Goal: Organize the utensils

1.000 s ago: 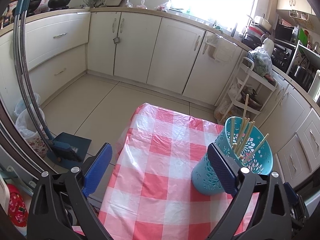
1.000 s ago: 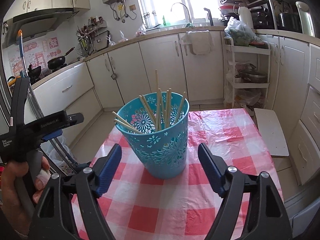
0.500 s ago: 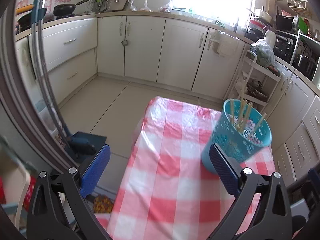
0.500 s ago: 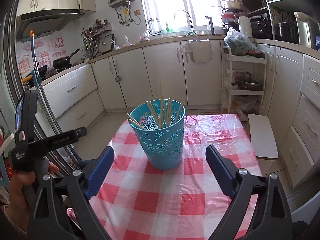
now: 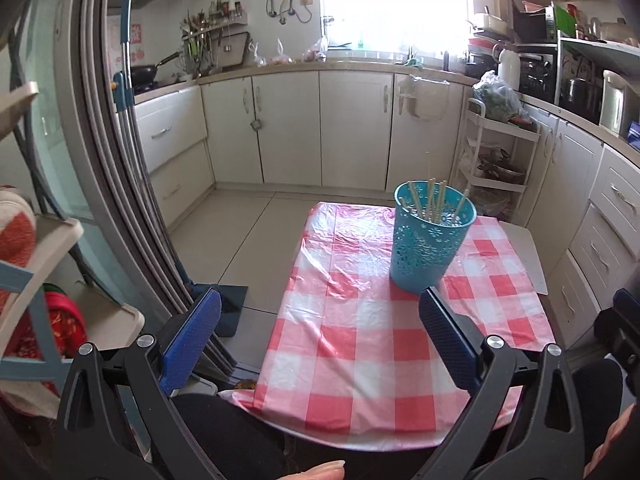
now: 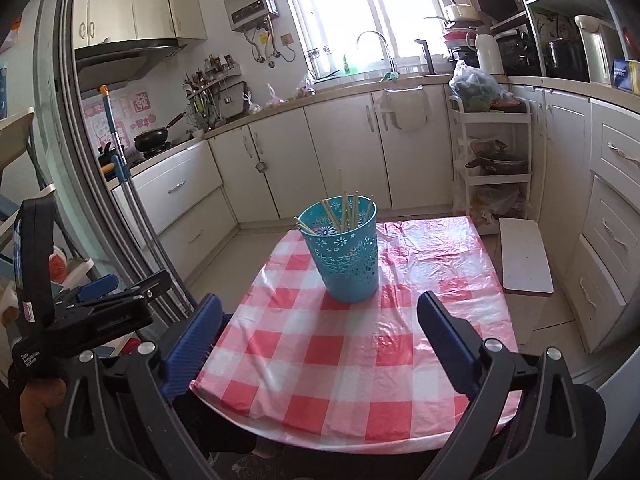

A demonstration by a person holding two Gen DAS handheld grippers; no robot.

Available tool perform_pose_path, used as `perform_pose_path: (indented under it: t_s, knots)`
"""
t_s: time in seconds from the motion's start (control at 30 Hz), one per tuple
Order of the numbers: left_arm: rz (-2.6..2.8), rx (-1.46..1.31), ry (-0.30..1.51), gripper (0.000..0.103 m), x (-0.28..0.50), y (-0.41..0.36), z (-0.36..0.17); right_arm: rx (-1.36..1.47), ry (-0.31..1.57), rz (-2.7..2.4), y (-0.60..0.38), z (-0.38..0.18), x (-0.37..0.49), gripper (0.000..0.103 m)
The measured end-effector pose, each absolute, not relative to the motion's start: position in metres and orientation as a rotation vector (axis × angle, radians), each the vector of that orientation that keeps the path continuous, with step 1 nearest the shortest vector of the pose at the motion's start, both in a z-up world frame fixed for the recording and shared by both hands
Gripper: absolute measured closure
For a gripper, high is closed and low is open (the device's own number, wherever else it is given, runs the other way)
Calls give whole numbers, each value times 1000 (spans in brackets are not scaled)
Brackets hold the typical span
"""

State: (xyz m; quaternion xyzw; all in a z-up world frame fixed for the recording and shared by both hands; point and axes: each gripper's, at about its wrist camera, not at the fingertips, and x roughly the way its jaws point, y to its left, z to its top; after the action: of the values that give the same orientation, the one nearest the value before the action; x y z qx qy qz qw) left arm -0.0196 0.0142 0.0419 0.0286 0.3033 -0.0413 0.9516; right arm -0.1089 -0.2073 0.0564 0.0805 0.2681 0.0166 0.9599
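Now both the left claw and the opening right claw gape wide, holding nothing.

Left gripper jaws wide, nothing btwn. Teal basket w/ chopsticks upright on red-white checked tablecloth, far side of table. White kitchen cabinets behind.

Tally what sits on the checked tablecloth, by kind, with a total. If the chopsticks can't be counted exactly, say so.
Teal perforated holder: 1
Wooden chopsticks standing in the holder: at least 6 tips show; the exact count cannot be told
Loose utensils on the red-and-white checked tablecloth: 0
Total: 1 holder plus the chopsticks, at least 7 things
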Motion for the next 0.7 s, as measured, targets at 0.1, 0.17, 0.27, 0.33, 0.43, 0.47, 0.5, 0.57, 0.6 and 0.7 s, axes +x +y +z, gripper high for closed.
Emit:
perform_pose_path:
  t_s: [0.1, 0.17, 0.27, 0.33, 0.43, 0.47, 0.5, 0.57, 0.6, 0.7]
  knots:
    - [-96, 70, 609, 8, -43, 12, 51, 146, 521, 40, -199, 63, -129, 8]
    - [-97, 85, 601, 8, -56, 11, 55, 150, 512, 38, -197, 66, -139, 8]
    - [-80, 93, 585, 8, -77, 12, 61, 173, 515, 33, -196, 66, -155, 8]
    - [-62, 95, 574, 8, -88, 13, 66, 196, 516, 28, -193, 62, -168, 8]
    - [-47, 93, 562, 8, -102, 16, 71, 199, 508, 22, -189, 58, -184, 8]
    - [-48, 88, 562, 8, -106, 17, 72, 198, 508, 21, -188, 58, -187, 8]
    - [-49, 82, 563, 8, -111, 18, 73, 195, 508, 20, -188, 58, -190, 8]
    - [-48, 78, 565, 8, -116, 20, 73, 186, 508, 18, -187, 58, -195, 8]
    - [-47, 79, 568, 8, -118, 21, 72, 181, 506, 15, -186, 58, -197, 8]
    - [-43, 93, 570, 8, -128, 21, 72, 174, 504, 17, -185, 60, -202, 8]
